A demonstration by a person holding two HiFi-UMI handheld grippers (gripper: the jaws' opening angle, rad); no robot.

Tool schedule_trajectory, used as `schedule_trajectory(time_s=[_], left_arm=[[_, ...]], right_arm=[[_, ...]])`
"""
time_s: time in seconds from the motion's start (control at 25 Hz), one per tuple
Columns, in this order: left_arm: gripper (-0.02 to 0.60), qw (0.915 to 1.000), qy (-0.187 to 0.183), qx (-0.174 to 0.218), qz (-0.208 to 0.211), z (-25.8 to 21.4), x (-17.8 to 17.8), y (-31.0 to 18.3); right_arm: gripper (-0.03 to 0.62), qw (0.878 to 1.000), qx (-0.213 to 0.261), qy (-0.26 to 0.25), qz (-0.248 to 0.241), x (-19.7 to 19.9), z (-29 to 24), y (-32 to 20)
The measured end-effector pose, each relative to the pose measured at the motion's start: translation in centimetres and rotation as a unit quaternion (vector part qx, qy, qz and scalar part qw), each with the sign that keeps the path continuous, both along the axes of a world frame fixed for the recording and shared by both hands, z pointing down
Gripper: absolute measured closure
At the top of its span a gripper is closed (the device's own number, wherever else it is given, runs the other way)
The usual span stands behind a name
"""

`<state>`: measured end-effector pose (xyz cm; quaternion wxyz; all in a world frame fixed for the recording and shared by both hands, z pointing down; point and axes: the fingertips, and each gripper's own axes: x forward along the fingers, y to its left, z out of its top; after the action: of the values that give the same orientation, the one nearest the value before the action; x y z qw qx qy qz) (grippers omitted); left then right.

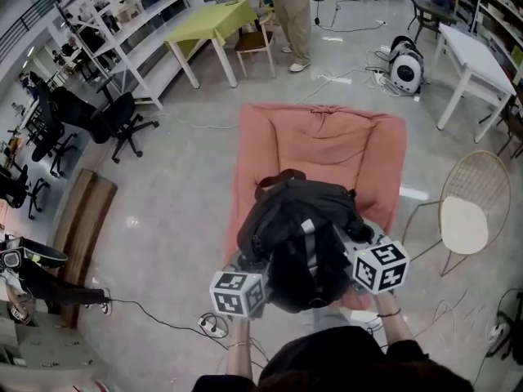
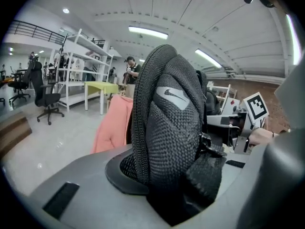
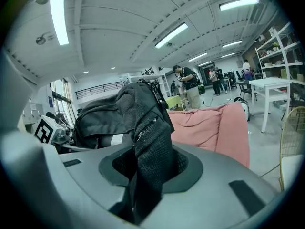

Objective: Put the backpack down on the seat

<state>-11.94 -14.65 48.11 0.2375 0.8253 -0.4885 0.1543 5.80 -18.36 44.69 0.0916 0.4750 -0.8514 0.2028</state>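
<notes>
Backpack [image 1: 298,235] first: black and bulky, it was carried between the two grippers over the front end of the pink seat [image 1: 327,145], with its top handle pointing toward the backrest. From the head view we could not tell whether its underside already touched the cushion or hung just above it.

The left gripper [image 2: 164,175] was clenched on a padded shoulder strap [image 2: 167,123], whose mesh filled the gap between the jaws. The right gripper [image 3: 145,175] was likewise clamped on a second mesh strap [image 3: 150,147], with the body of the bag rising just beyond it. Both grips looked firm, and neither was letting go.

We judged the step in hand to be the last of the carry, with the bag brought over the seat but not yet set down and released. The next move called for lowering both grippers together so the bag settled squarely on the cushion rather than on its front edge, where it could slide to the floor [image 1: 180,178]. Only then should the jaws be freed from the straps.

As a container, the backpack looked full and rounded, though we could not see what it held. A zip [image 3: 145,126] showed on the strap side, and we could not tell if the main opening was closed. The seat held nothing else. The wire chair [image 1: 482,178] to the right held only its pale cushion [image 1: 463,223].
</notes>
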Motion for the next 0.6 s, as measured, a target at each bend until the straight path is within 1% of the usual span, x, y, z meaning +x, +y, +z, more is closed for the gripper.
schedule_trajectory(time_s=[0.2,0.4,0.6], left_arm=[[0.466,0.9999,-0.007,-0.013,-0.001,2.0,-0.3,-4.0],[0.466,0.9997,-0.006,-0.024,-0.006,3.0,-0.5,-8.0],[0.466,0.9991,-0.001,-0.041,-0.012,6.1,-0.5,-9.5]], right_arm=[[0.485,1.0,-0.018,-0.006,-0.001,-0.2,2.4,-4.1],[0.485,1.0,-0.028,-0.005,-0.01,-0.6,3.3,-8.6],[0.485,0.999,-0.038,0.005,-0.014,-0.7,6.2,-10.3]])
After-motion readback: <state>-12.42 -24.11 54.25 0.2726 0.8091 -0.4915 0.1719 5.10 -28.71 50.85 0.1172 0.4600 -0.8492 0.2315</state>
